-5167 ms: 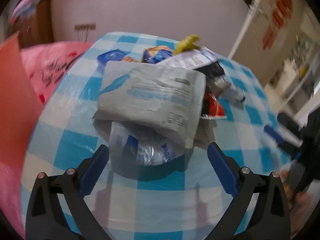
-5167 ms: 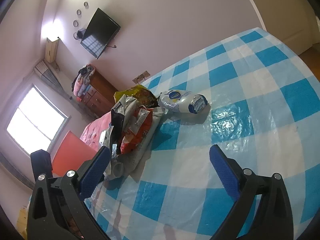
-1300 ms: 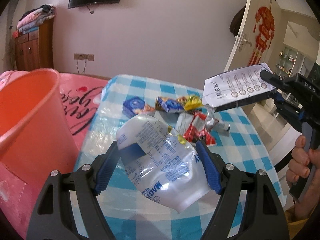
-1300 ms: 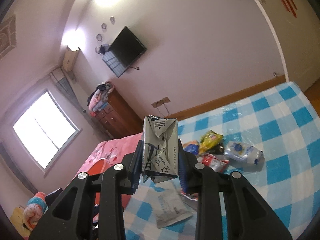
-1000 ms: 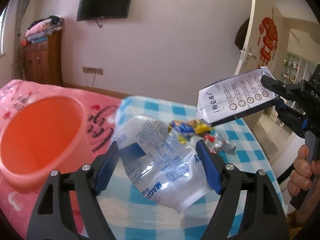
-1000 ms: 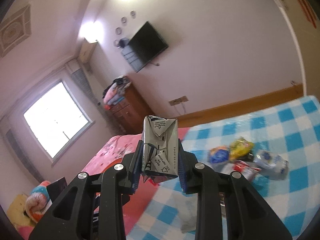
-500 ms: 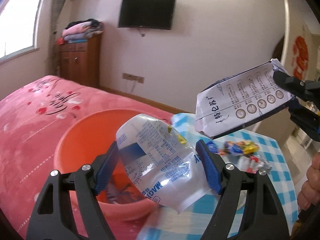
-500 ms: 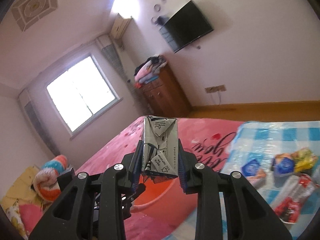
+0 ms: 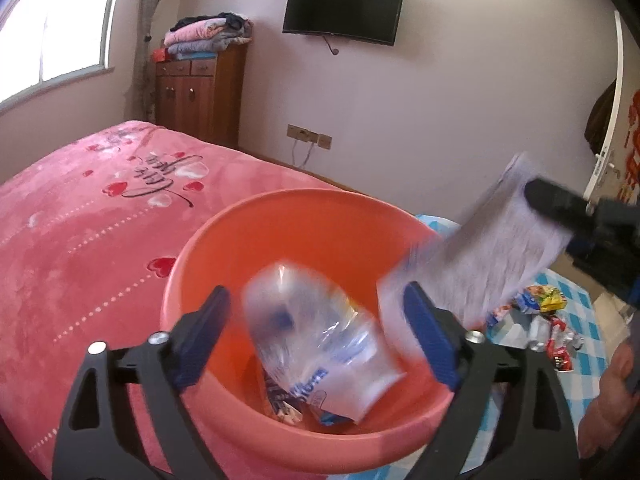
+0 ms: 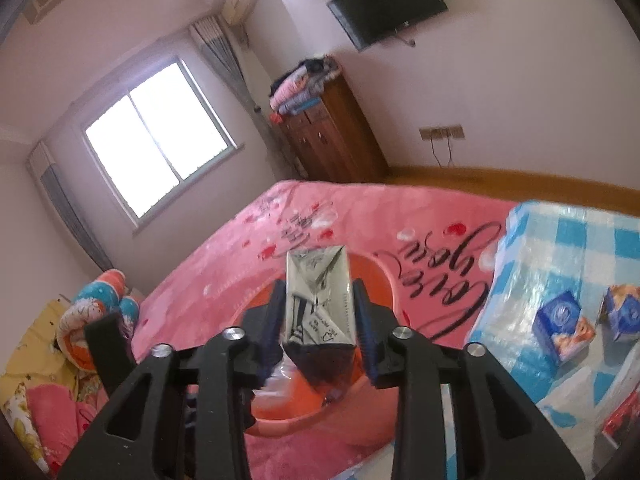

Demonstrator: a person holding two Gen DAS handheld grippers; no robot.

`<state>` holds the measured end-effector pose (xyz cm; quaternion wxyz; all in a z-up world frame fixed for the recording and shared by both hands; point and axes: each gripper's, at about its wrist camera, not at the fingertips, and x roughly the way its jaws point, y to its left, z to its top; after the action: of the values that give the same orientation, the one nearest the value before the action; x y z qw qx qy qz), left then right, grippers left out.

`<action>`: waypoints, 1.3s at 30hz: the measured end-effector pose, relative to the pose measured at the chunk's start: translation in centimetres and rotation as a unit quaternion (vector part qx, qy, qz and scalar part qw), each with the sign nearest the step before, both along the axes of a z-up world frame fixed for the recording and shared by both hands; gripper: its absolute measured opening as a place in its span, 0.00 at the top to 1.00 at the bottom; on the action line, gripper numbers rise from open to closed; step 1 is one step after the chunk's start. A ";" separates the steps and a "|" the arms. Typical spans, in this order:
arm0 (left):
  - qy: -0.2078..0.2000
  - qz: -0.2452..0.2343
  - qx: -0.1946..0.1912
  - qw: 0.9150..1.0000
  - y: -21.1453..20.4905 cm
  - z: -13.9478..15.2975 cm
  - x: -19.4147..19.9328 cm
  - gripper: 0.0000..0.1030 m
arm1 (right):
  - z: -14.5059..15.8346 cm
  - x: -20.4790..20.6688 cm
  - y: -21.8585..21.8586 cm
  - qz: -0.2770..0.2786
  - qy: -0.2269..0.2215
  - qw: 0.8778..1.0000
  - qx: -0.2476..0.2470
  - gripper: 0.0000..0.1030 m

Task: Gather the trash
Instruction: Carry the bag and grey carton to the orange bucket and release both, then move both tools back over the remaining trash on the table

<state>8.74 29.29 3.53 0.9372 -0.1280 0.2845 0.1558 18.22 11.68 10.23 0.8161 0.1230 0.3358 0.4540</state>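
- over the orange basin (image 9: pixel 280 216), which sits on a pink bedspread (image 9: pixel 80 216): left gripper (image 9: pixel 316 336) with its jaws opening, blue pads standing clear on both sides of a clear plastic bag (image 9: pixel 316 344)
- the bag is blurred, between the pads but touching neither, inside the basin's mouth; blue print shows on it
- more wrappers lie at the basin's bottom, under the bag
- right gripper (image 10: pixel 320 320) also above the basin, seen in the right wrist view; jaws opening, a grey carton (image 10: pixel 320 300) upright between them with small gaps at either pad, so released or nearly so
- in the left wrist view the same carton is a blurred grey slab slanting over the basin's right rim, the right gripper's black finger at its upper end
- a hand shows at the lower right edge of the left wrist view
- blue-checked table (image 10: pixel 568 240) just beside the bed; on it two blue snack boxes (image 10: pixel 564 328), a red wrapper at the frame edge
- far wall: a tv (image 9: pixel 344 10) and a wooden dresser (image 9: pixel 200 96) with folded clothes on top
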 end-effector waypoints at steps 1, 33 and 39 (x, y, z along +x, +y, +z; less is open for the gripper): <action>-0.001 0.003 0.006 1.000 -0.2 0.0 0.1 0.11 | -0.5 0.0 0.0 0.003 0.006 1.000 0.003 0.37; -0.024 -0.105 0.040 0.993 -13.0 1.3 -1.6 0.09 | -4.5 -5.0 -18.5 -0.189 -0.031 0.981 -0.011 0.09; -0.009 -0.131 0.024 0.991 -15.5 0.4 -0.9 0.09 | -5.8 -5.0 -21.8 -0.218 -0.019 0.976 -0.004 0.09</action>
<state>7.84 13.82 3.91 0.9549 -0.0681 0.2867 0.0374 13.25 -10.08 4.47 0.9021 0.1813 0.2873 0.2659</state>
